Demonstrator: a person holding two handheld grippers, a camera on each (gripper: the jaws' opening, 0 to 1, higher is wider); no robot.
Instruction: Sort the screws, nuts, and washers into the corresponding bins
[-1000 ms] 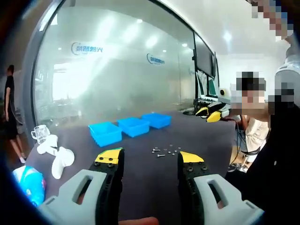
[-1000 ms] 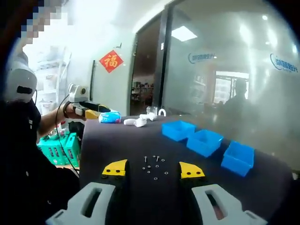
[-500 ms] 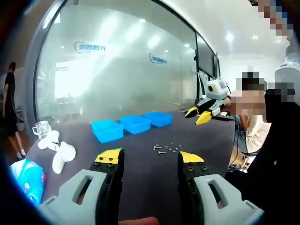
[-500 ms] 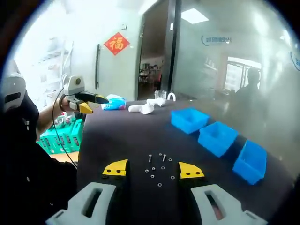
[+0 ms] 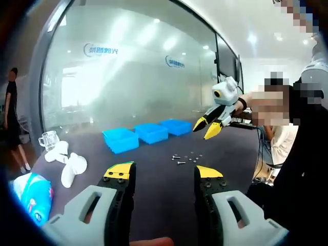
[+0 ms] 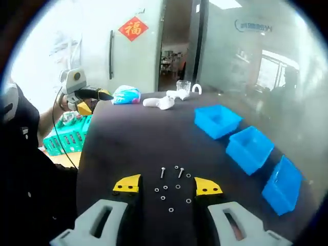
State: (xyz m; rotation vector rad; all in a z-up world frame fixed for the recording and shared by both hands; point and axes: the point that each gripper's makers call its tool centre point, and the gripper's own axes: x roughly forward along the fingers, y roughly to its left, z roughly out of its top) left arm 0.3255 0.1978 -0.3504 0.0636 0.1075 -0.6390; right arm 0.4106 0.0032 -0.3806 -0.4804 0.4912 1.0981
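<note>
- Here's the dark table (image 6: 118, 148), and the loose hardware (image 6: 171, 185) lies scattered on it right ahead of the right gripper (image 6: 167, 186), whose yellow-tipped jaws stand apart with nothing between them.
- Two screws (image 6: 171, 172) lie at the far edge of that scatter; the rest look like small nuts or washers, though they are too tiny to tell apart.
- Beyond the scatter, toward the glass wall, three blue bins (image 6: 248, 148) sit in a row on the table, well apart from the hardware.
- In the left gripper view, the left gripper (image 5: 164, 175) hangs over the near part of the table (image 5: 154, 195), jaws apart and holding nothing.
- The hardware (image 5: 185, 157) sits farther along the table from it, with the blue bins (image 5: 146, 134) lined up past that.
- The right gripper (image 5: 206, 127) hovers above the table just beyond the hardware, its yellow tips parted.
- At the table's far end from the bins lie white pieces (image 5: 65, 163), a clear mug (image 5: 47, 139) and a blue packet (image 5: 32, 193).
- The left gripper (image 6: 95, 101) shows at that end too, beside the blue packet (image 6: 126, 94).
</note>
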